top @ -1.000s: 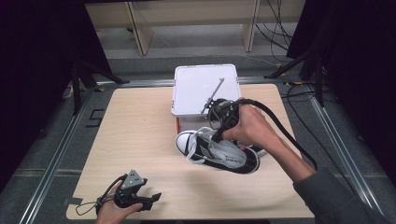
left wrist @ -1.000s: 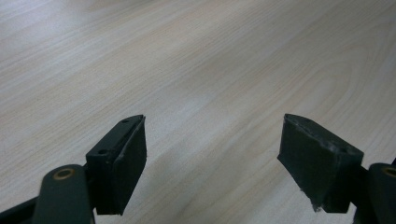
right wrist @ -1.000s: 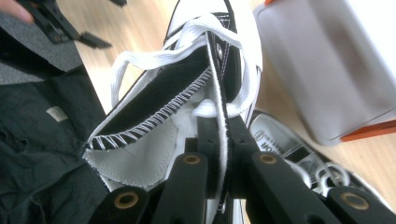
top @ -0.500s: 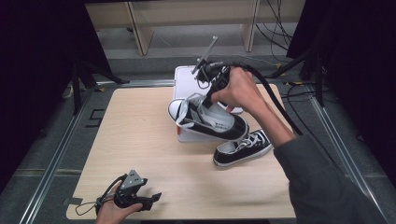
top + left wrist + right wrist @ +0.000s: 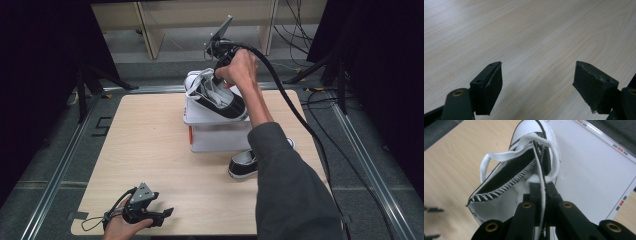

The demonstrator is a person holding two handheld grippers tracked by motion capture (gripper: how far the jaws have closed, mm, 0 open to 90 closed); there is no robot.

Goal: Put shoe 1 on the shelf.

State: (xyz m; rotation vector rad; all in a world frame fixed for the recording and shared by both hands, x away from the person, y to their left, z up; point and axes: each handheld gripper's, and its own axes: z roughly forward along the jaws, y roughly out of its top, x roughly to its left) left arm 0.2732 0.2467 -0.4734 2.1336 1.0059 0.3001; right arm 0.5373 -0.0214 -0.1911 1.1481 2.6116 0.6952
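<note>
**Sneaker held by its collar above the box**

We have the black-and-white sneaker hanging over the white box, light and floppy, its canvas collar the best purchase. Our right gripper pinches that collar edge. The second sneaker lies on the table; our left gripper rests spread.

one shoe over box, other shoe beside

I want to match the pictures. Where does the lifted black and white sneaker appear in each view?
High view: lifted sneaker at top centre, above the white box, held by the right gripper.
Right gripper view: sneaker at centre and left, its side pinched between the jaws.
Left gripper view: bare wooden table.
Shared landmark: the white box.
</note>
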